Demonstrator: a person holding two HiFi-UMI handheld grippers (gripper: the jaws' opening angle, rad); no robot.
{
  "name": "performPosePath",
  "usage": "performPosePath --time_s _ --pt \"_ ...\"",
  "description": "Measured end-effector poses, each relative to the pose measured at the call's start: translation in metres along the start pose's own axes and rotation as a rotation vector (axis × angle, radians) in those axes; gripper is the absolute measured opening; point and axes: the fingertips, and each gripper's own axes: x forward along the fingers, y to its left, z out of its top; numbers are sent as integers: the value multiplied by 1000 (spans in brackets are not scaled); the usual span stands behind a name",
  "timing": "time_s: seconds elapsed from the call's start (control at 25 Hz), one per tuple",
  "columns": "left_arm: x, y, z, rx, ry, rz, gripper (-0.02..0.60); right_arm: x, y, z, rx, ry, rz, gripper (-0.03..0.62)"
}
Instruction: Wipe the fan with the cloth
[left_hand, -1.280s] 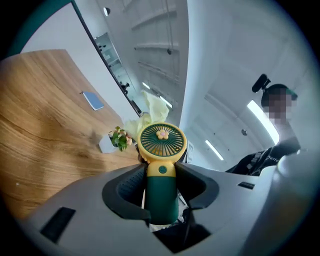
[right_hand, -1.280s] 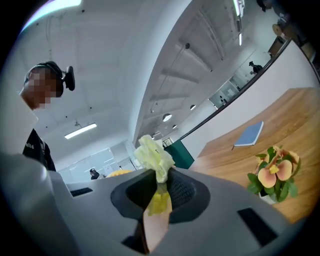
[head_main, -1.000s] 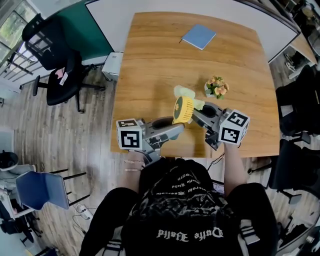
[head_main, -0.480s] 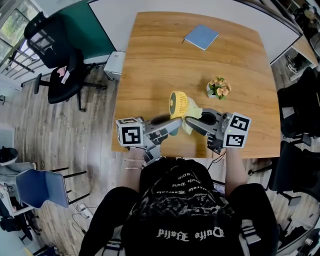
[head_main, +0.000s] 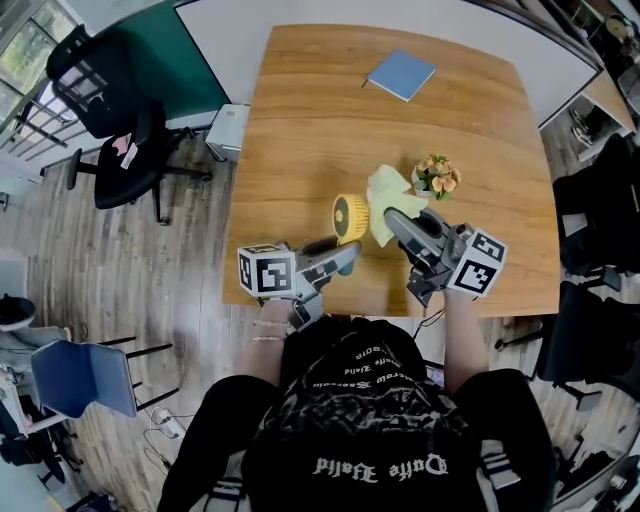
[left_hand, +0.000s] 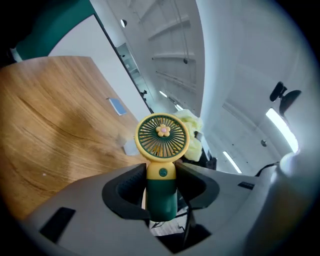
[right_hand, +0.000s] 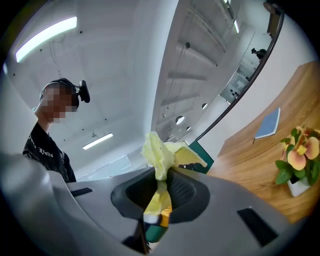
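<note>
wooden table (head_main: 330, 120) on grey plank floor (head_main: 150, 290), black office chair (head_main: 125, 150) and blue chair (head_main: 85, 378) at left, window (head_main: 22, 50) top left, ceiling strip light (right_hand: 47, 30) lit.

glossy, smooth plastic fan (left_hand: 162, 142); soft, crumpled cloth (right_hand: 159, 150); table (head_main: 320, 110) of satin, grained wood.

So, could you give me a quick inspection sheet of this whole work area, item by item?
Surface: wooden table.
Job's things: yellow-and-green fan held up off the table; yellow cloth close beside it, contact unclear.
Clutter: potted flowers and blue notebook on the table.
Grippers: left gripper closed on the fan's green handle; right gripper closed on the cloth.
Cables: what looks like a white power strip with its cord on the floor.
Surroundings: black office chair, blue chair, wood floor.
</note>
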Motion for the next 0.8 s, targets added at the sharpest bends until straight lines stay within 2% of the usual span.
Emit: performPosePath --time_s 0.12,0.16,0.32,0.44,0.6,0.8 --pt "-6 32 -9 -51 -12 186 198 -7 -5 -4 7 5 -31 60" --pt "-9 42 -12 -44 -6 248 198 -11 -6 -9 15 15 -41 60" --pt "-25 80 -12 105 54 511 198 -21 -15 -30 61 36 -86 60" --pt "-31 101 -15 207 147 660 198 -28 -21 -49 91 54 -127 60" --pt "-35 123 -26 308 260 779 198 -38 -23 -71 107 82 -187 60" --pt "-36 141 -32 428 376 860 198 -46 -26 -90 109 105 -249 60"
